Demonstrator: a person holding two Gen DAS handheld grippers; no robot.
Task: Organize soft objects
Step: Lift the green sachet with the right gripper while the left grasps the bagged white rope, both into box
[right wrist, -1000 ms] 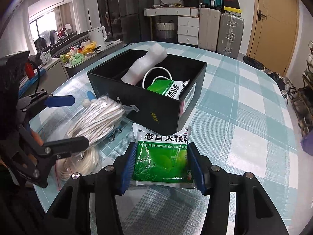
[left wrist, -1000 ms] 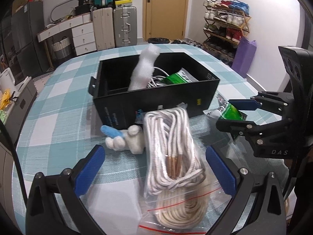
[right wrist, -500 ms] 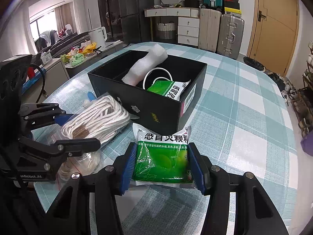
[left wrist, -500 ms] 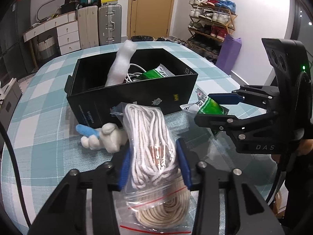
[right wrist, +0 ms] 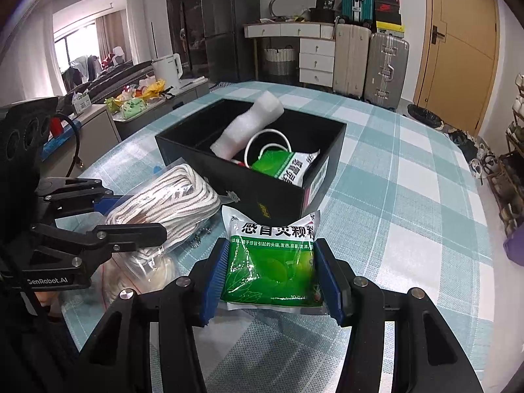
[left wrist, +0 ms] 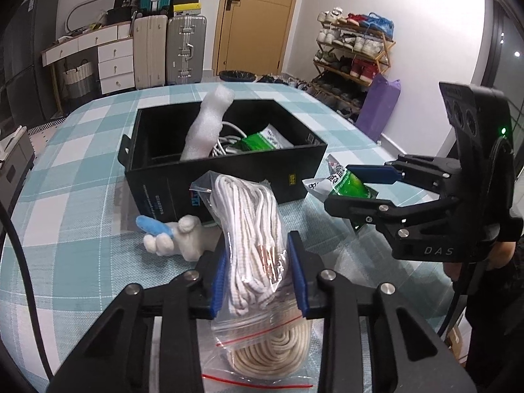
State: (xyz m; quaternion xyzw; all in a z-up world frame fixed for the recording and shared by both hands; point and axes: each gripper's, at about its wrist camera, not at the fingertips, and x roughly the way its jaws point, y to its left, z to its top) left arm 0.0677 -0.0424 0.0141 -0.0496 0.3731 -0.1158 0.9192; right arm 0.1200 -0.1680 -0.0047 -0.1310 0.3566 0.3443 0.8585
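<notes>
My left gripper (left wrist: 260, 273) is shut on a clear zip bag of white rope (left wrist: 252, 229), lifted just in front of the black box (left wrist: 229, 170). The rope bag also shows in the right wrist view (right wrist: 170, 203). My right gripper (right wrist: 270, 271) is shut on a green medicine packet (right wrist: 270, 262), near the box's front corner (right wrist: 278, 203); the packet shows in the left wrist view (left wrist: 348, 185). The box holds a white foam roll (right wrist: 249, 127), a white cord (right wrist: 267, 144) and another green packet (right wrist: 285, 167). A white and blue plush toy (left wrist: 173, 235) lies on the table beside the box.
The table has a teal and white checked cloth (right wrist: 409, 196). Suitcases (left wrist: 170, 52), a drawer unit (left wrist: 111, 59) and a shoe rack (left wrist: 353, 52) stand beyond the table. A side counter with clutter (right wrist: 131, 104) is at the left.
My left gripper has closed on the rope bag and lifted it toward the box. The right gripper holds the green packet as before, almost still.
</notes>
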